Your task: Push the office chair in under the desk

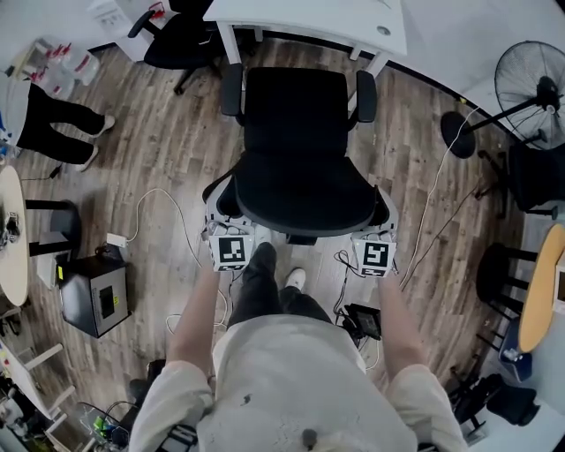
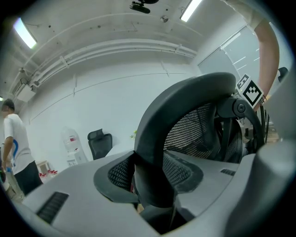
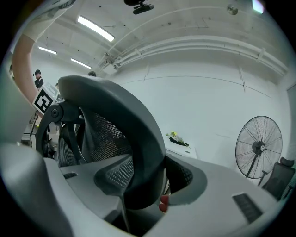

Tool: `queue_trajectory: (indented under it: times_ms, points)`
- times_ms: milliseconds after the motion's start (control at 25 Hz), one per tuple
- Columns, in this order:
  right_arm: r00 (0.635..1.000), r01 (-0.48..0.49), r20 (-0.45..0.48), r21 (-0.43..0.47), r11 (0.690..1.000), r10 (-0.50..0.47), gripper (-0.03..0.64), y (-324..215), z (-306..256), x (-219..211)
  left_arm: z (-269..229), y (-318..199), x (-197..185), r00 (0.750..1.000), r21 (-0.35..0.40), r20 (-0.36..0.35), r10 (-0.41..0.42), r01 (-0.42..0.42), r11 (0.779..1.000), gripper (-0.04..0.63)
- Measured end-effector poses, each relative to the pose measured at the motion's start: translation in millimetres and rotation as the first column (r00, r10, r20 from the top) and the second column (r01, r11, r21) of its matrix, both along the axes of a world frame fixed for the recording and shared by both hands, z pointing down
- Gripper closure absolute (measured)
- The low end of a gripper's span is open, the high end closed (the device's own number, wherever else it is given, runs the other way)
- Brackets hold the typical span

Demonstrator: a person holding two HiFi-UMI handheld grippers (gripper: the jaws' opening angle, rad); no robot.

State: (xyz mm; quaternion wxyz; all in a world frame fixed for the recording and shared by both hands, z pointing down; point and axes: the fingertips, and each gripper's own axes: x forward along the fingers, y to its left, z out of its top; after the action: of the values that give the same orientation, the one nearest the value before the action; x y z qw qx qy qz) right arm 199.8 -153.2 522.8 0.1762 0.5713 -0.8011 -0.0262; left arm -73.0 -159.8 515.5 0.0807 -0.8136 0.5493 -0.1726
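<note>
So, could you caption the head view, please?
Left claw and right claw clamp the office chair, facing the desk.

2 tools (image 1: pixel 218 212) (image 1: pixel 385 216), 3 ofc chairs (image 1: pixel 296 150) (image 1: pixel 177 40) (image 3: pixel 279 178), 1 white desk (image 1: pixel 309 22), 2 round tbls (image 1: pixel 11 238) (image 1: pixel 538 291), 1 fan (image 1: pixel 530 84).

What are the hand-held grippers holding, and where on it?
The office chair: left hand-held gripper clamps the backrest rim on its left side, right hand-held gripper on its right side.
</note>
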Motion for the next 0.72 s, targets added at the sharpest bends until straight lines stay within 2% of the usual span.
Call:
queue_trajectory:
  times_ms: [720]
  points:
    - [0.999, -0.034, 0.008, -0.008, 0.999, 0.034, 0.394, -62, -1, -26, -3, -73, -26, 1.000, 0.000, 0.013, 0.017, -0.017, 1.000, 0.390]
